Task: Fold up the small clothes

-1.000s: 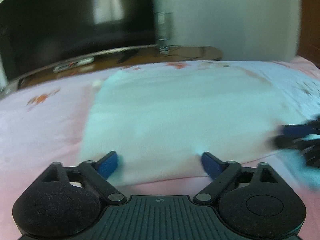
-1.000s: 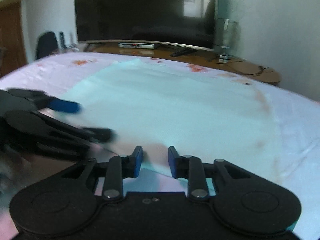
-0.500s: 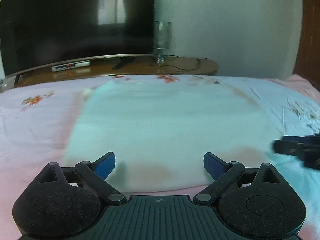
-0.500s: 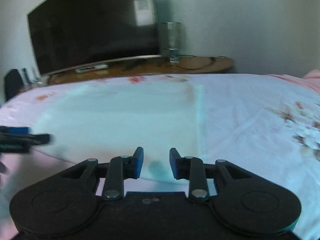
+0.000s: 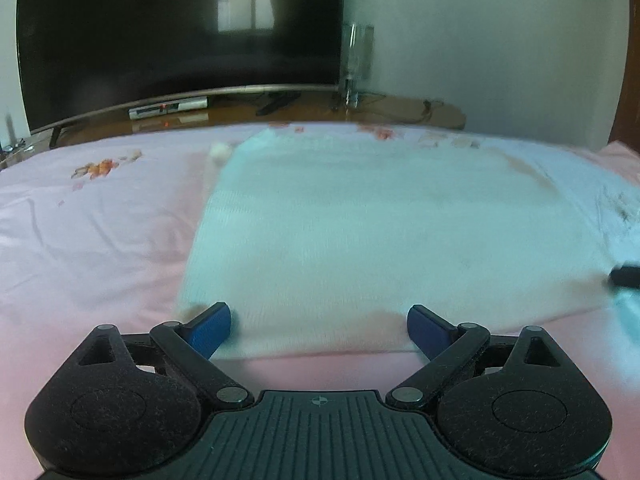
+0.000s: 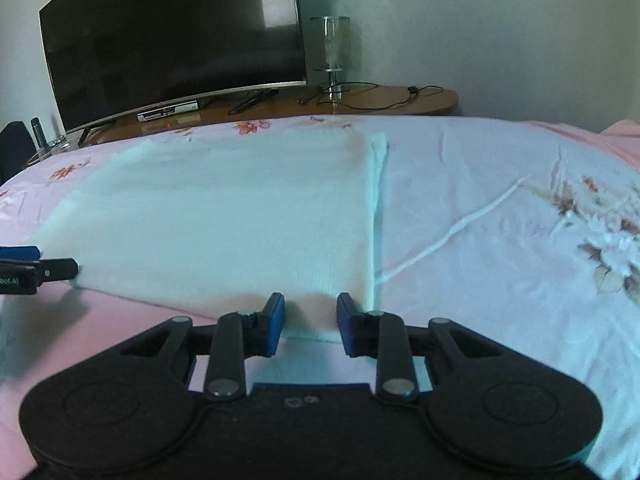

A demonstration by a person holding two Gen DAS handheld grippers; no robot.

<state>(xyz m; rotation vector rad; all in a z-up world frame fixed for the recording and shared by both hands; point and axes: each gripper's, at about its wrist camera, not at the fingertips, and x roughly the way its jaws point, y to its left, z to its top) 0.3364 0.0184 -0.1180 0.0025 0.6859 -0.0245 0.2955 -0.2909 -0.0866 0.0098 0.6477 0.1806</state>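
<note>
We note the pale mint cloth [image 5: 384,240] lying flat on the pink floral bedsheet [image 5: 92,240], a rectangle whose near edge runs left to right just ahead of both grippers. Its longer side appears to run left to right, though the fisheye lens makes this uncertain.

Left gripper [image 5: 320,330]: jaws spread wide, nothing between them. The blue left fingertip [image 5: 210,328] sits at the cloth's near-left corner; we cannot tell whether it touches the fabric. The right fingertip sits just at the near edge, further along.

Right gripper [image 6: 310,328]: jaws parted to a narrower gap, straddling the near edge close to the near-right corner of the cloth [image 6: 224,216]. Fabric shows between the pads, but they are not closed on it. On the right side a double edge is visible, so we judge the cloth is already folded at least once.

Key relation: the cloth lies directly ahead, far side of both grippers, each gripper at its own near corner, neither nearer than the other. In our judgement the next move is to pinch both near corners and carry the near edge to the far edge, towards the television [image 6: 172,36] and the glass [image 6: 332,52].
</note>
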